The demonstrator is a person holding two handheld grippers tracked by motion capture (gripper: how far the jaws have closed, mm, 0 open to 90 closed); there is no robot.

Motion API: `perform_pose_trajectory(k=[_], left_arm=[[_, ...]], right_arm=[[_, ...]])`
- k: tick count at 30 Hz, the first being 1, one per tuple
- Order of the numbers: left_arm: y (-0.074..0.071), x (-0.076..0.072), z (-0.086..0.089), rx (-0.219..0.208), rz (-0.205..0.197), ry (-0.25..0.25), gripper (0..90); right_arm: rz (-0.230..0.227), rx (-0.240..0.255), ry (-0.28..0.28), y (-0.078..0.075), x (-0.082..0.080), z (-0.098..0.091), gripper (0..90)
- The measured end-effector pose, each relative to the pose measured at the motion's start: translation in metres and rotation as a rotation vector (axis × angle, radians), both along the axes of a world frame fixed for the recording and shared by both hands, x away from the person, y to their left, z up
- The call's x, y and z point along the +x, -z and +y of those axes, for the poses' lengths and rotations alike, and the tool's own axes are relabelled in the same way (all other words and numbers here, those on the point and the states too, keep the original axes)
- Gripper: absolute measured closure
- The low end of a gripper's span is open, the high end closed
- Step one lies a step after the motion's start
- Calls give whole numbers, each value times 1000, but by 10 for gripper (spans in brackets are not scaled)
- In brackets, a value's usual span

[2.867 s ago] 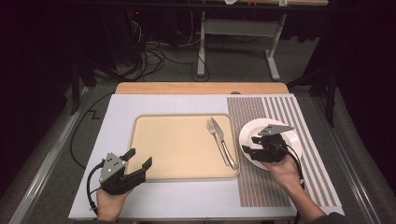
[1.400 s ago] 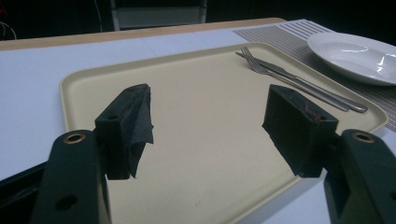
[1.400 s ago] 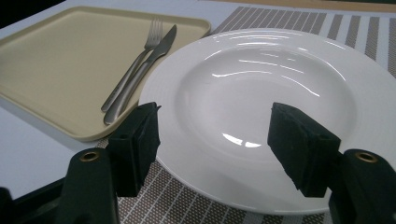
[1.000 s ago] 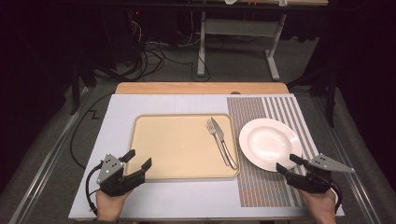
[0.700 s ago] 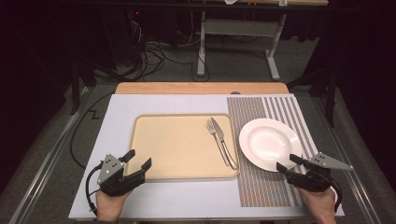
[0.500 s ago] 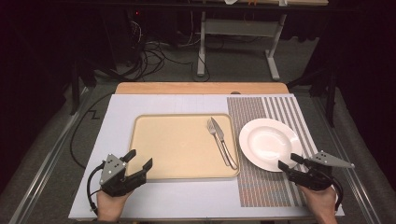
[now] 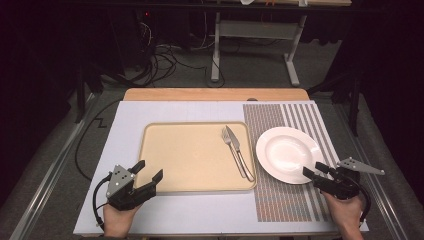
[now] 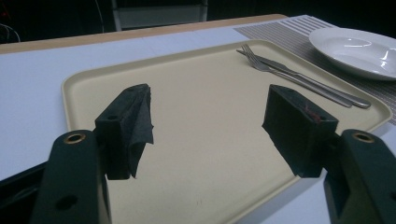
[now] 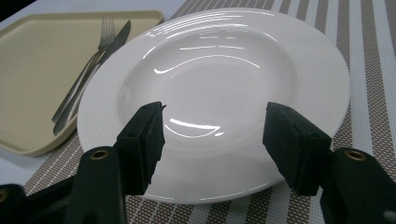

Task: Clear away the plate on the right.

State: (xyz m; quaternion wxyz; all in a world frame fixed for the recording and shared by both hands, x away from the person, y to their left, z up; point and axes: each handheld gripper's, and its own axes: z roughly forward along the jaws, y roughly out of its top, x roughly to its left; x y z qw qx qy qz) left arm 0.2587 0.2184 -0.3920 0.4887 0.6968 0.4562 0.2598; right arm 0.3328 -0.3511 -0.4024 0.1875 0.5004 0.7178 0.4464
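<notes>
A white plate (image 7: 288, 154) is set on a striped mat (image 7: 280, 200) on the worktop, just right of a beige tray (image 7: 190, 160) bearing a fork (image 7: 235, 156) and knife (image 7: 239, 150), as for a place setting. The right tongs (image 7: 314, 173) are poised at the plate's near rim, jaws apart and just now narrowing, nothing gripped. The left tongs (image 7: 148, 172) are held open and empty by the tray's near corner. The plate's ridged rim is revealed in the right gripper view; the whole layout is given from above.
</notes>
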Motion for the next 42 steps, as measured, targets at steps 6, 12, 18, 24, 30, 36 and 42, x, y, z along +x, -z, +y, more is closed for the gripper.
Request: perform_pose_trajectory(k=[6, 12, 18, 24, 30, 36, 42], left_arm=[[0, 0, 0, -1, 1, -1, 330], [0, 0, 0, 1, 2, -1, 330], [0, 0, -1, 5, 1, 0, 330], [0, 1, -1, 6, 2, 1, 330], [0, 1, -1, 6, 2, 2, 331], [0, 1, -1, 6, 3, -2, 331], [0, 1, -1, 6, 2, -2, 331]], right_arm=[[24, 3, 31, 2, 5, -5, 416], [51, 12, 77, 2, 10, -12, 442], [59, 13, 101, 1, 12, -15, 467], [62, 25, 133, 1, 14, -21, 477], [111, 53, 161, 5, 20, -27, 488], [159, 87, 177, 9, 27, -30, 507], [200, 109, 177, 14, 34, -31, 531]])
